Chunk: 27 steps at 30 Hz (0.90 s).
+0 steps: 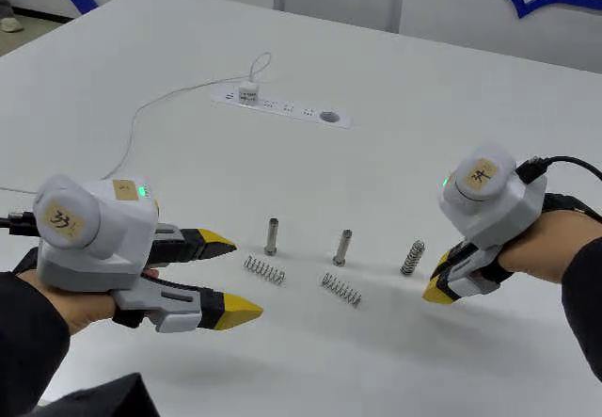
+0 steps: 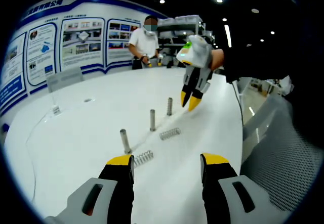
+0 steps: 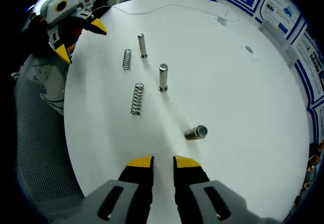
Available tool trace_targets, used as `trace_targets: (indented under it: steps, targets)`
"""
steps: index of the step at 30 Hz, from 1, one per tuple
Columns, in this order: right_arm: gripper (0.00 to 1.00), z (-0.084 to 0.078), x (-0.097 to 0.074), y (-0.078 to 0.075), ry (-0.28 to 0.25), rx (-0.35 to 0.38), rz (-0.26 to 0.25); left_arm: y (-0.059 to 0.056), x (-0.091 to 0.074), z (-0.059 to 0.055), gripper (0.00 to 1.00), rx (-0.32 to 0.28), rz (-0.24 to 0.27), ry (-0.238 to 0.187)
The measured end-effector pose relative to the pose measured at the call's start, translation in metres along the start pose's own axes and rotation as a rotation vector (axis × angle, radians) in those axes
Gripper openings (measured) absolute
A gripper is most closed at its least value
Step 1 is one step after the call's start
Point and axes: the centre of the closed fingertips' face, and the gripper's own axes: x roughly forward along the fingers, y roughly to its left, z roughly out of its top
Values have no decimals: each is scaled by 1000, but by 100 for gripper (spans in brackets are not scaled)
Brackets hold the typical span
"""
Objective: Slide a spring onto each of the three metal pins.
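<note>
White, smooth tabletop (image 1: 188, 182) running back to a pale wall (image 1: 451, 12) striped with blue; far off on it, a flat white power strip (image 1: 282, 108) and a thin white cable (image 1: 141, 108) curling away. Nearer, three short round rods of polished grey metal standing upright in a row. Left pin (image 1: 272, 236) and middle pin (image 1: 342, 248) bare; right pin (image 3: 201, 130) sheathed in a fitted spring (image 1: 413, 257) of bright steel wire. Two more coils lying flat, fine wire in open, even turns: loose spring (image 1: 264, 269) just beside the foot of the left pin, second loose spring (image 1: 340, 289) just in front of the middle pin. Left gripper (image 1: 245, 278), grey plastic shell with black fingers and yellow tips, jaws spread wide, gripping nothing, held left of the row. Right gripper (image 1: 435, 293), same build, jaws drawn close with a narrow slit between, holding nothing, tips pointed down just right of the sprung pin
</note>
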Motion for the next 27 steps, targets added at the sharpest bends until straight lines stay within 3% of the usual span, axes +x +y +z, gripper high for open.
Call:
trace_targets:
  steps: [11, 27]
  targets:
    - [16, 27, 2, 24, -55, -43, 30, -2, 0, 1, 54, 9, 0, 3]
    - [16, 58, 37, 41, -71, -89, 61, -2, 0, -2, 53, 5, -1, 11]
